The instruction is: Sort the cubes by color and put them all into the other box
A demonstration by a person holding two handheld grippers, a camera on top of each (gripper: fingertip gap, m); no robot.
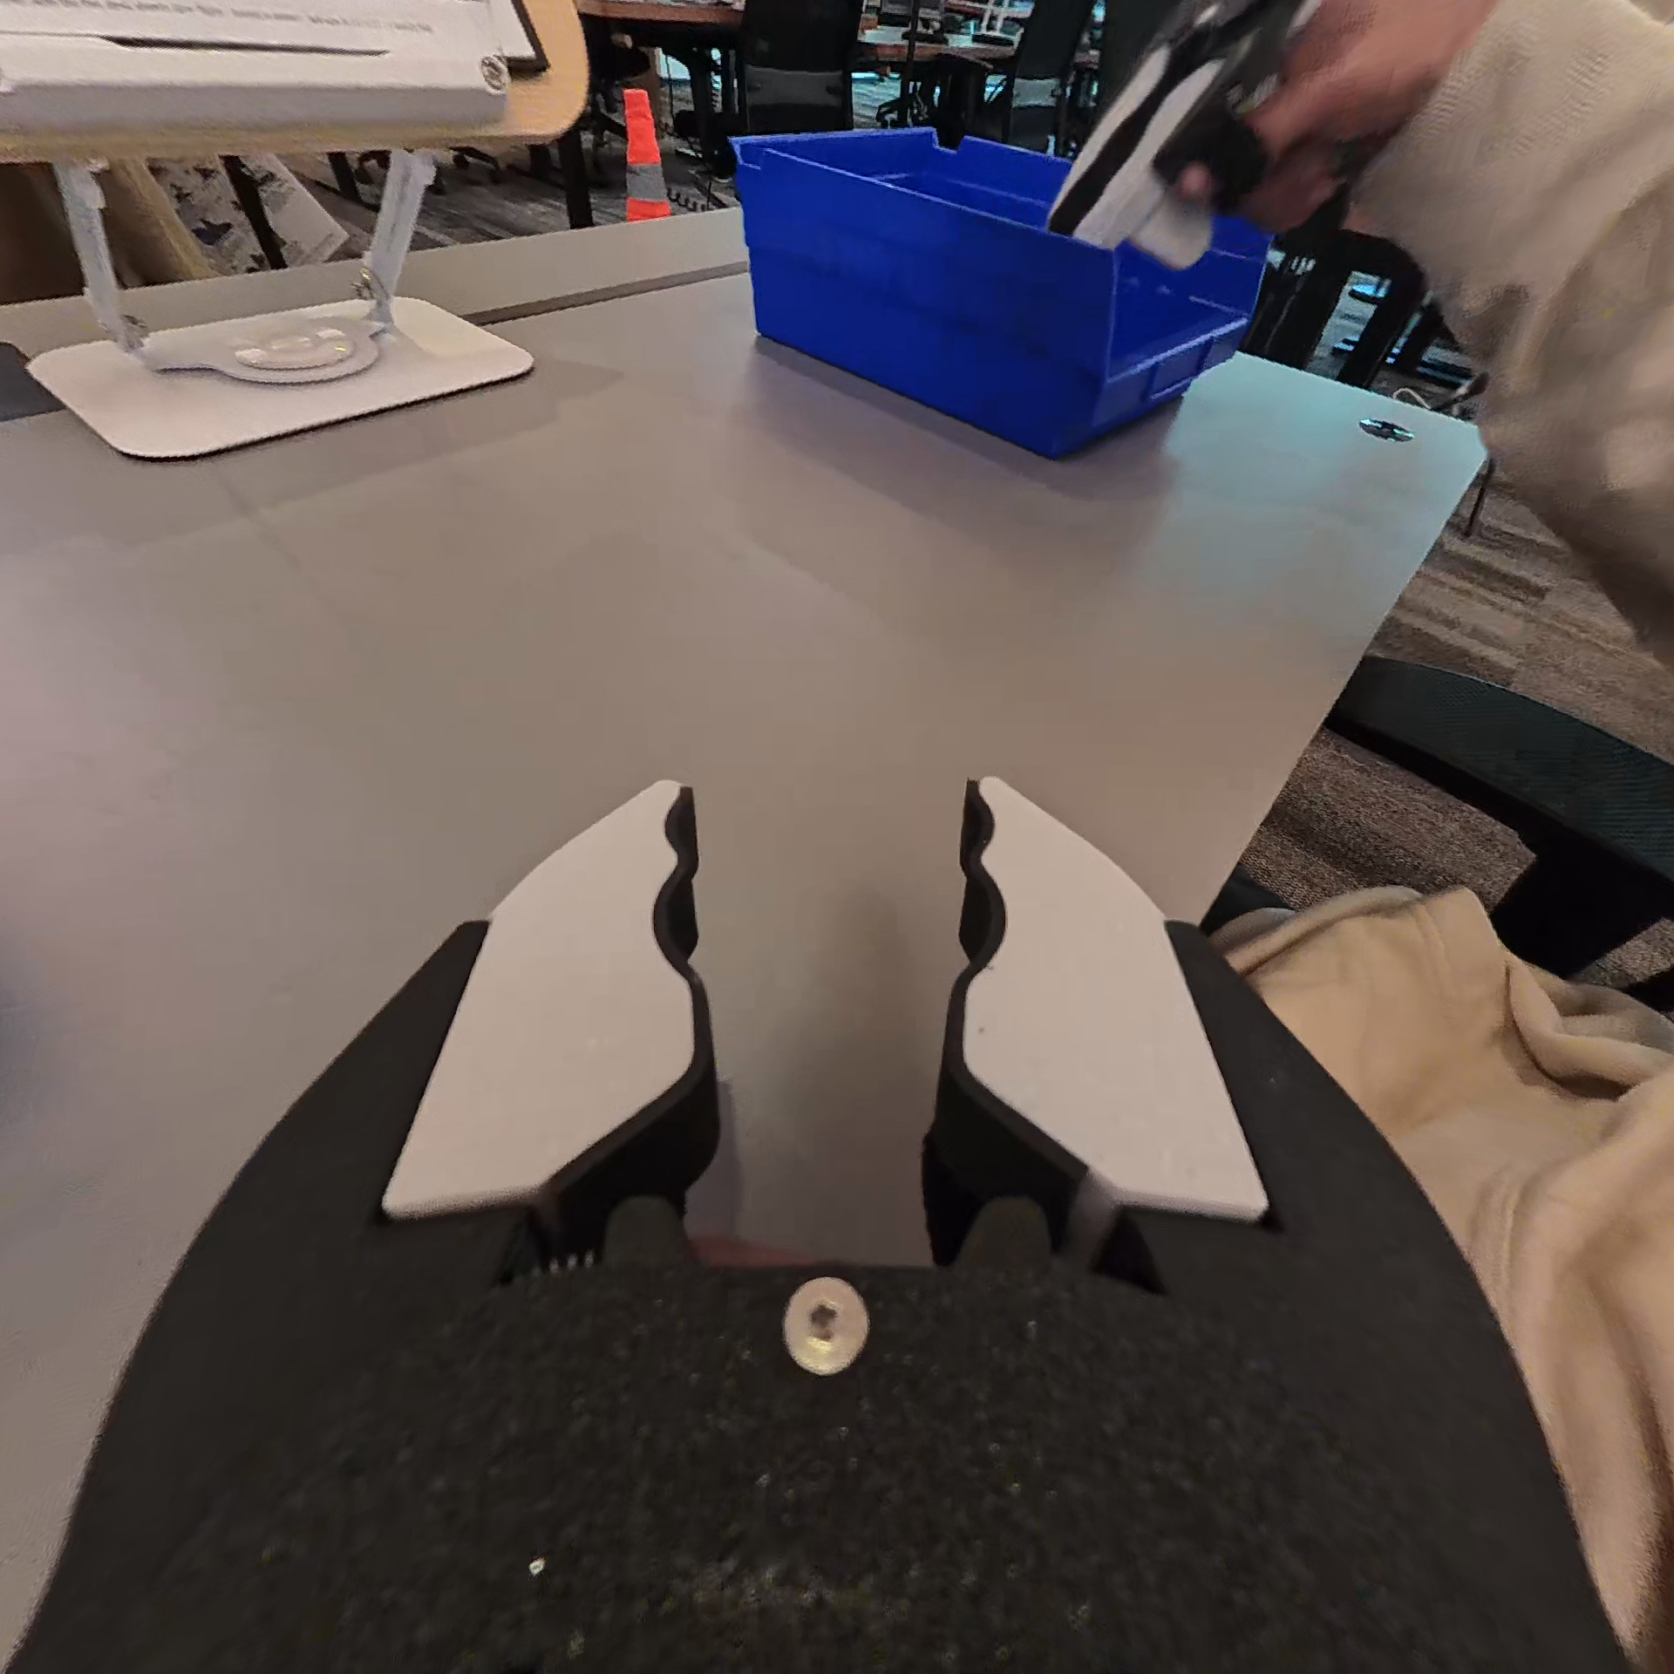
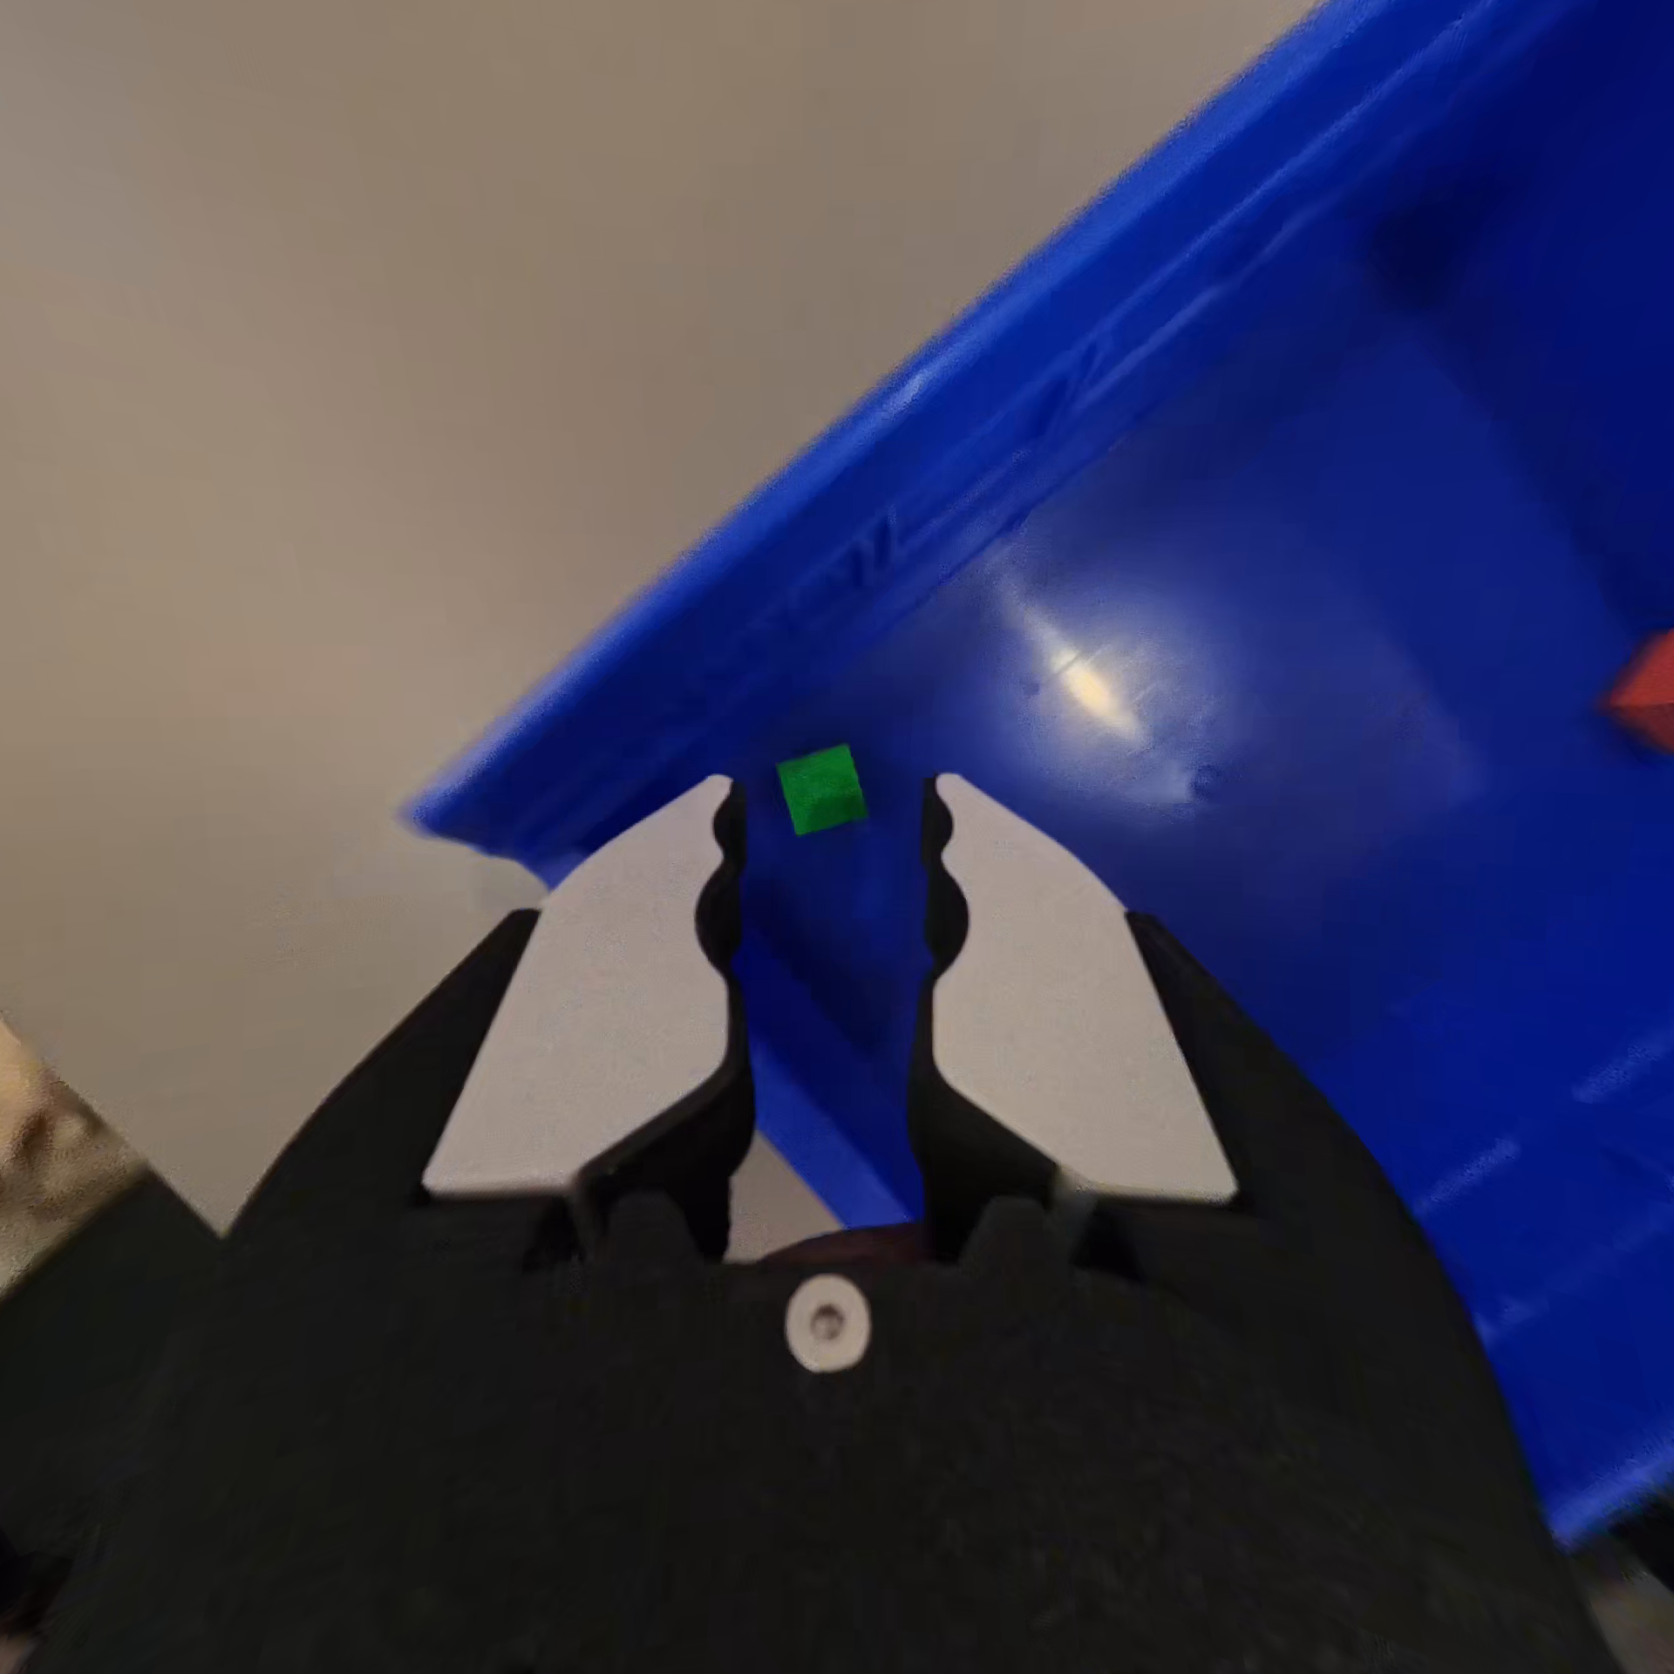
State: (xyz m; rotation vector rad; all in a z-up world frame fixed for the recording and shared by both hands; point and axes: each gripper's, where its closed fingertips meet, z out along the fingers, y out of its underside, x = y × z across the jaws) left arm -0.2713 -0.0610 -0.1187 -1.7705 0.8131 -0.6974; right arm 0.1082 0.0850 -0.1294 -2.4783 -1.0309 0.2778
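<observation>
On the grey table (image 1: pixel 634 589) our right tongs (image 2: pixel 829 797) gape over the blue box (image 2: pixel 1178 906); the green cube (image 2: pixel 822 788) lies at twelve o'clock. Our left tongs (image 1: pixel 829 797) gape empty, farther off.

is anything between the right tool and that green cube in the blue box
Nothing visible. The right tool is open, above the blue box, and the green cube lies just past its tips near the wall with clear space between.

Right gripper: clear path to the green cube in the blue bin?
Probably yes. The right gripper is above the blue bin with jaws open, aimed at the green cube. Nothing lies between them, though the cube sits close to the bin's wall, which may crowd one jaw.
</observation>
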